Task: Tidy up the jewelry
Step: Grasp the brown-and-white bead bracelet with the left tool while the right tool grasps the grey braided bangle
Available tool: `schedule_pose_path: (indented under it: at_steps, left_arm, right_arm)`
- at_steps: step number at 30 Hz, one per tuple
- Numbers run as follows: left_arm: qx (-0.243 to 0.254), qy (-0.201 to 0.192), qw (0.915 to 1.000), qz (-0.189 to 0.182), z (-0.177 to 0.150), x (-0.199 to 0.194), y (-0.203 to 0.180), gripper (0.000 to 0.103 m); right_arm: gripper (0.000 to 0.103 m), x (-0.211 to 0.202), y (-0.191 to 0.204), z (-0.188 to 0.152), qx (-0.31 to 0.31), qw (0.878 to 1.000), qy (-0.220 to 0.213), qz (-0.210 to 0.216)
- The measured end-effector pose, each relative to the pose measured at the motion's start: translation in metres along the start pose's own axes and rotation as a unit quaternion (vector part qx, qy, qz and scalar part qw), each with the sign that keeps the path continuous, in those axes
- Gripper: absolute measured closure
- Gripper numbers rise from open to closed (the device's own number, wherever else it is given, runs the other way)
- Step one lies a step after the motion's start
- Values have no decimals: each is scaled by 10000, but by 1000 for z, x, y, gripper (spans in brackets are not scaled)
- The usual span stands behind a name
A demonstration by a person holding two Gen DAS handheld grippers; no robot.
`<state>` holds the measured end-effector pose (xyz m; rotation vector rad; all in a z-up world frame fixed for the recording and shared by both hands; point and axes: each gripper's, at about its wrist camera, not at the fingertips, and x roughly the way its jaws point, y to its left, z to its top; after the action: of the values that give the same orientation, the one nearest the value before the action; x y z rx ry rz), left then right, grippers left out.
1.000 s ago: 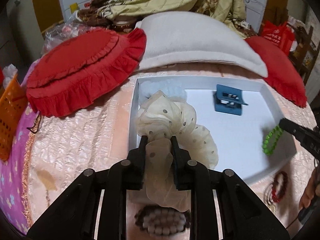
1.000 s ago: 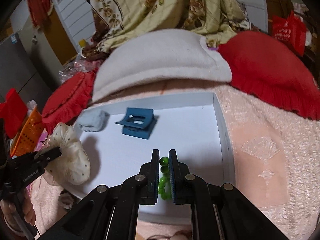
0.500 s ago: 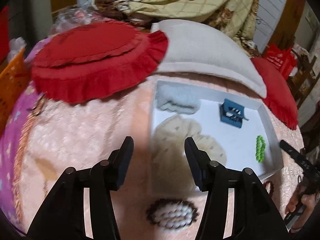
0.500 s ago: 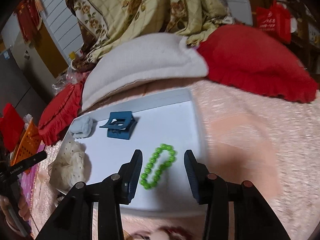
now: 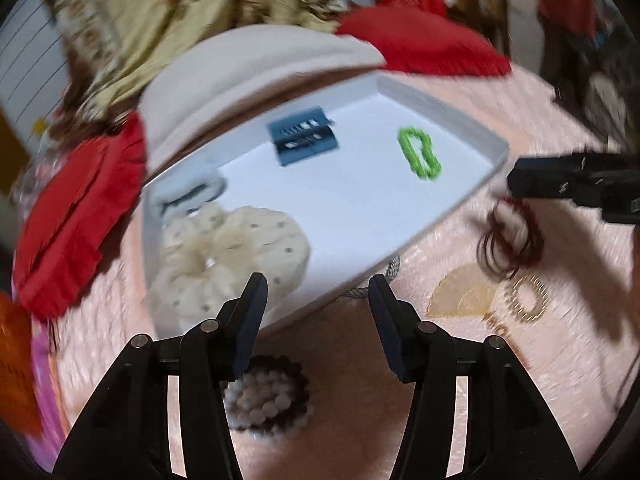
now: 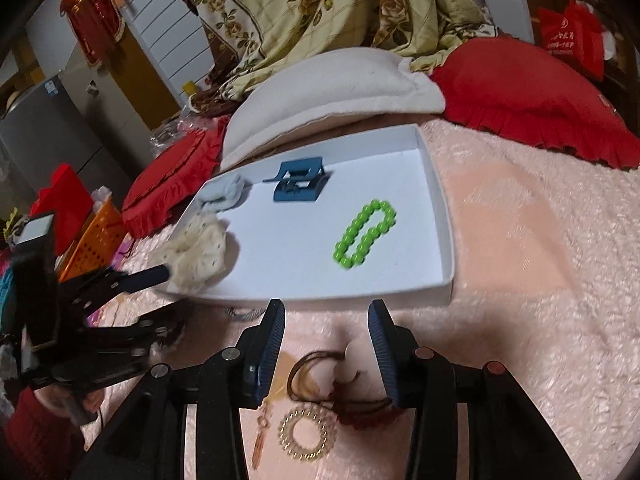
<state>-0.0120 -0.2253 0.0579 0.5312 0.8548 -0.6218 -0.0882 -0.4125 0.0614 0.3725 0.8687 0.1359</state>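
In the white tray (image 6: 442, 216), a cream dotted scrunchie (image 6: 198, 250) is seen at the left corner, then a blue claw clip (image 6: 298, 184), then a looped green bead bracelet (image 6: 365, 234). Both the left gripper (image 5: 318, 294) and right gripper (image 6: 326, 320) are spread wide, nothing held.

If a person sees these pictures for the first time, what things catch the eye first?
The bright green bead bracelet stands out, lying in the right part of the white tray on the pink bedspread. A blue hair claw sits at the tray's far side, and a cream dotted scrunchie fills its near left corner. Both grippers hover open before the tray.
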Motion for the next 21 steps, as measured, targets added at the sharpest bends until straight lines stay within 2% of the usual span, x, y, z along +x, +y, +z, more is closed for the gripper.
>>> schedule_pose_path:
  at_steps: [3,6,11,12,15,21]
  left_arm:
    - [419,288,9987,74,2,19,-11,71]
    - [613,328,9975,96,5,22,-14,75]
    - [475,268,9985,-35,14,13,-10,88]
    - [386,204,9990,-72,18,9,-9,103]
    - [-79,-50,9999,-110,35,-7,13,103]
    - [-226,-193,9996,32,39,-21,29,103]
  right_arm:
    - [61,0,0,-10,-25,9999,74,133]
    - [62,3,4,-19,-148,9993,155,305]
    - [61,12,21,-35,-550,9967,287,525]
    - [61,15,25,-36,-615,9960,316,558]
    - [61,27,38,-34,-715,9951,346,584]
    - [62,68,67,-20,-816,9956,440,144]
